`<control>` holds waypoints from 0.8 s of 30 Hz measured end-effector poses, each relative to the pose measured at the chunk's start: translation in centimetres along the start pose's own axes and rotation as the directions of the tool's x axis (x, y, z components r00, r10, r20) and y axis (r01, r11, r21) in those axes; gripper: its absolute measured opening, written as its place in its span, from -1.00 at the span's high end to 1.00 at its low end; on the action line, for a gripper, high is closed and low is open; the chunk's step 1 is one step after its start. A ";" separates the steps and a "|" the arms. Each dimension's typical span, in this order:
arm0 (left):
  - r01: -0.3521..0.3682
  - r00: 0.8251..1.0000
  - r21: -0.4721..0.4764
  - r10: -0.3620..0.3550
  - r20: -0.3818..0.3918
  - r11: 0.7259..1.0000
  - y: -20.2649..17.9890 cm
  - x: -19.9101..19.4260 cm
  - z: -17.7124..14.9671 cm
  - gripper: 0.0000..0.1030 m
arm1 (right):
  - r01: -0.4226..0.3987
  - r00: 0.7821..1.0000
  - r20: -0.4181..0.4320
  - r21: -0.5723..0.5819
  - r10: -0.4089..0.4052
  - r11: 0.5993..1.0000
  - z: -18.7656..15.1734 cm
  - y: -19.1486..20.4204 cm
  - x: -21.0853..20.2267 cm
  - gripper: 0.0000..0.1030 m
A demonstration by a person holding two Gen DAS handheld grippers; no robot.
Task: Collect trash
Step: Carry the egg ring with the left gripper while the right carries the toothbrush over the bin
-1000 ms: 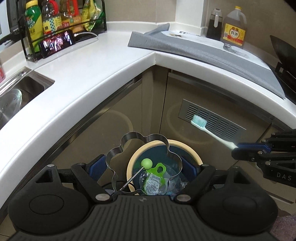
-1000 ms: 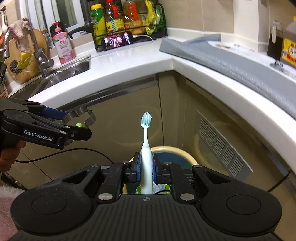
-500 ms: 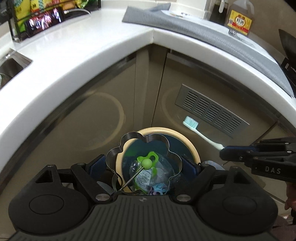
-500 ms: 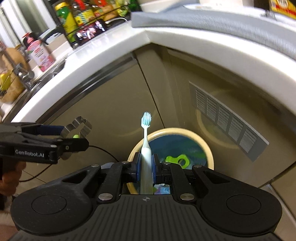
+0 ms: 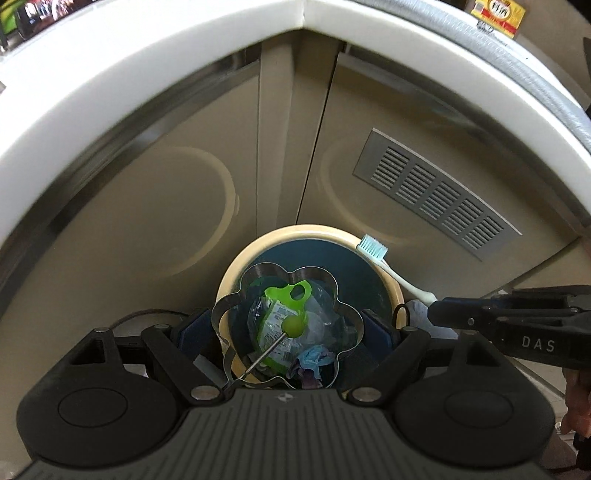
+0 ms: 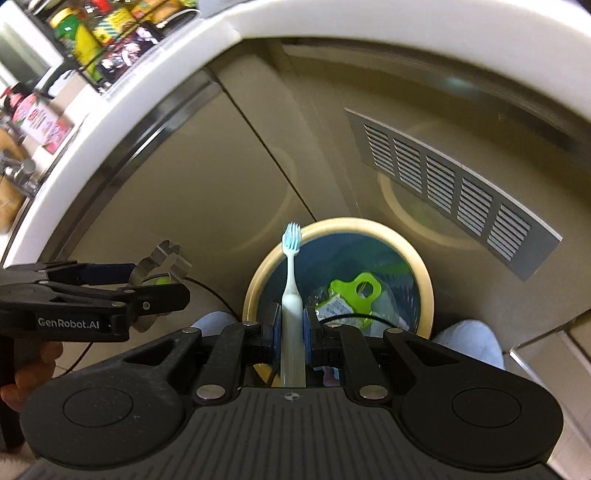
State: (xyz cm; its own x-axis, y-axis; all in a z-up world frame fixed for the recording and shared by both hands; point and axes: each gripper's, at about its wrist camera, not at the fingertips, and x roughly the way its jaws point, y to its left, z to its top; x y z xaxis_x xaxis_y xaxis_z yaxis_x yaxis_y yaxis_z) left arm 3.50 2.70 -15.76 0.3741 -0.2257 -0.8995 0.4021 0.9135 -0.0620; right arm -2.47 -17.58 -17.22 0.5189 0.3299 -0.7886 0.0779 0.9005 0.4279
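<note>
A round bin with a cream rim [image 5: 310, 230] [image 6: 347, 223] and a blue liner stands on the floor against the corner cabinets. It holds a green plastic piece [image 5: 288, 295] [image 6: 354, 288], wrappers and crumpled scraps. My left gripper [image 5: 286, 328] hangs right above the bin, its wide-set pads pressing the sides of a flower-shaped metal ring [image 5: 286, 274] with a green knob [image 5: 292, 325]. My right gripper [image 6: 291, 328] is shut on a pale toothbrush [image 6: 292, 288], bristles pointing away, over the bin's near rim. In the left wrist view, the right gripper [image 5: 434, 315] and the toothbrush [image 5: 399, 280] reach in from the right. In the right wrist view, the left gripper [image 6: 177, 291] and the ring [image 6: 162, 258] show at the left.
The white countertop edge [image 5: 147, 62] curves overhead, with beige cabinet doors and a metal vent grille [image 5: 436, 192] behind the bin. A rack of bottles [image 6: 92, 33] and a pink soap bottle [image 6: 37, 118] stand on the counter. A black cable [image 6: 214, 291] lies on the floor.
Both grippers have sunk toward the bin and tipped further downward, so the countertop has slid to the top of both views. The ring and the toothbrush stay gripped.
</note>
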 end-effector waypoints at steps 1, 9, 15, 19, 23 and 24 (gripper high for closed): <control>0.001 1.000 -0.002 -0.001 -0.011 1.000 0.0 0.5 0.1 -0.72 | -0.002 1.000 -0.010 0.016 0.002 1.000 0.1 -0.3 0.3 0.74; 0.009 0.995 -0.009 -0.010 -0.104 1.000 0.2 4.6 1.5 -0.72 | 0.005 0.998 -0.066 0.120 0.003 0.993 0.8 -2.3 3.1 0.74; -0.003 0.988 -0.021 0.000 -0.153 1.000 0.3 6.8 2.0 -0.72 | 0.015 0.996 -0.092 0.176 0.001 0.984 1.4 -3.0 4.8 0.74; -0.010 0.984 -0.027 0.005 -0.178 1.000 0.3 7.8 2.2 -0.72 | 0.012 0.993 -0.118 0.204 0.012 0.979 1.7 -3.6 5.9 0.74; -0.014 0.978 -0.029 0.008 -0.208 0.999 0.3 9.3 2.4 -0.72 | 0.023 0.989 -0.148 0.220 0.010 0.975 2.1 -3.8 7.1 0.74; -0.014 0.976 -0.029 0.008 -0.217 0.999 0.4 9.7 2.4 -0.72 | 0.027 0.988 -0.152 0.220 0.007 0.975 2.2 -3.9 7.4 0.74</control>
State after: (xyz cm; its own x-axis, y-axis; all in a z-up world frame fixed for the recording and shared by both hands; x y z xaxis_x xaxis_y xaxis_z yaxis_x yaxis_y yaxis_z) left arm 9.32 0.02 -23.46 0.1864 -0.1396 -0.9725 0.3721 0.9262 -0.0616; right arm 2.93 -19.25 -23.70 0.3840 0.3752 -0.8436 0.2774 0.8246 0.4930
